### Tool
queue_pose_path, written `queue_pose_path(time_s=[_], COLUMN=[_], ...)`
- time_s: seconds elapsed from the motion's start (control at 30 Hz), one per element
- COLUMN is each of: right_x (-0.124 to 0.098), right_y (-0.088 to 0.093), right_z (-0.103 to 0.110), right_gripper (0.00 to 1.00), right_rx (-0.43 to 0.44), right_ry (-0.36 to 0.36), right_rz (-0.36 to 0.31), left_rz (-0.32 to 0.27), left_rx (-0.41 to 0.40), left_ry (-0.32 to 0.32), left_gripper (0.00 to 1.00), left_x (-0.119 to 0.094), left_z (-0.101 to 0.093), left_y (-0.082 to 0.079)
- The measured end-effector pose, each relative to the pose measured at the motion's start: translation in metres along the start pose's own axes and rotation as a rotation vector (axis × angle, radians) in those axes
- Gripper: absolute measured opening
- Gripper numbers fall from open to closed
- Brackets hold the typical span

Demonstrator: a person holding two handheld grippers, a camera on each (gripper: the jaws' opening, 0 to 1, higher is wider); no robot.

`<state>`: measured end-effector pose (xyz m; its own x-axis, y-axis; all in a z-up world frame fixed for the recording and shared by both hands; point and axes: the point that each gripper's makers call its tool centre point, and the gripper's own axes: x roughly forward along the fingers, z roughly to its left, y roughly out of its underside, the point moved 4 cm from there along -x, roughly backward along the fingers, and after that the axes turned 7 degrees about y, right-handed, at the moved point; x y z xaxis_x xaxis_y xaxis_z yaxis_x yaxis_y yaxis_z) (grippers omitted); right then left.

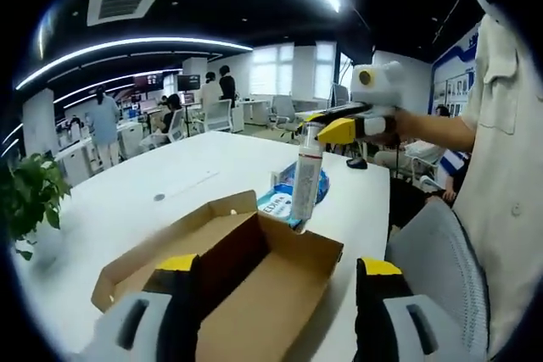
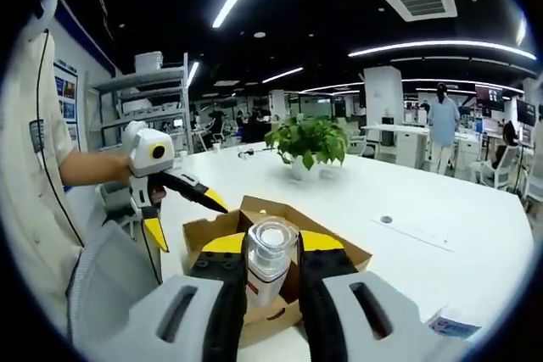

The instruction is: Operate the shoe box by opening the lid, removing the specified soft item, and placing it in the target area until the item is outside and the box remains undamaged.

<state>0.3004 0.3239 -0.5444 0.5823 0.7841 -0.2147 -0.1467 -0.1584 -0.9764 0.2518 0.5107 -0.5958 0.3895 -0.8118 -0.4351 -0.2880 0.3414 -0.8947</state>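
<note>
Right gripper [image 2: 271, 273] jaws narrow, clamped on a clear plastic bottle [image 2: 270, 264]; bottle stands upright between the yellow-tipped jaws, cap toward the camera. In the left gripper view the same gripper [image 1: 327, 130] comes in from the right, pinching the bottle [image 1: 305, 180] near its top, body hanging down over the far corner of the box.

Left gripper [image 1: 280, 281] jaws wide, nothing between them, poised over the near edge of the open shoe box [image 1: 254, 286]. In the right gripper view it [image 2: 182, 214] sits left of the right jaws, spread apart, held by a person's hand [image 2: 114, 171].

Shoe box [image 2: 335, 239] is brown cardboard, lid flaps folded out, directly beyond the right jaws and under the bottle. Inside looks bare from what shows.

White table [image 1: 170, 180] carries the box. Blue-and-white packet [image 1: 278, 199] lies just past the box, behind the bottle. Potted plant [image 2: 307, 143] farther out beyond the right jaws, well apart from the box. Grey chair back [image 1: 437, 269] right of the left jaws. Office desks and people far behind.
</note>
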Motion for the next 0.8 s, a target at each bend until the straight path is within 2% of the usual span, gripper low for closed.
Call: queue_pose_path(time_s=[0.3, 0.57, 0.8], right_x=[0.001, 0.007, 0.016], right_y=[-0.003, -0.005, -0.003], right_z=[-0.033, -0.056, -0.077], right_gripper=[0.19, 0.19, 0.19], right_rx=[-0.061, -0.082, -0.108], right_ry=[0.015, 0.014, 0.017], right_rz=[0.026, 0.039, 0.048], left_rz=[-0.003, -0.005, -0.02], left_rx=[-0.031, -0.054, -0.068], left_ry=[-0.062, -0.117, -0.16], left_gripper=[0.84, 0.88, 0.92], left_x=[-0.018, -0.031, -0.042], left_z=[0.003, 0.01, 0.014], left_y=[0.007, 0.015, 0.014])
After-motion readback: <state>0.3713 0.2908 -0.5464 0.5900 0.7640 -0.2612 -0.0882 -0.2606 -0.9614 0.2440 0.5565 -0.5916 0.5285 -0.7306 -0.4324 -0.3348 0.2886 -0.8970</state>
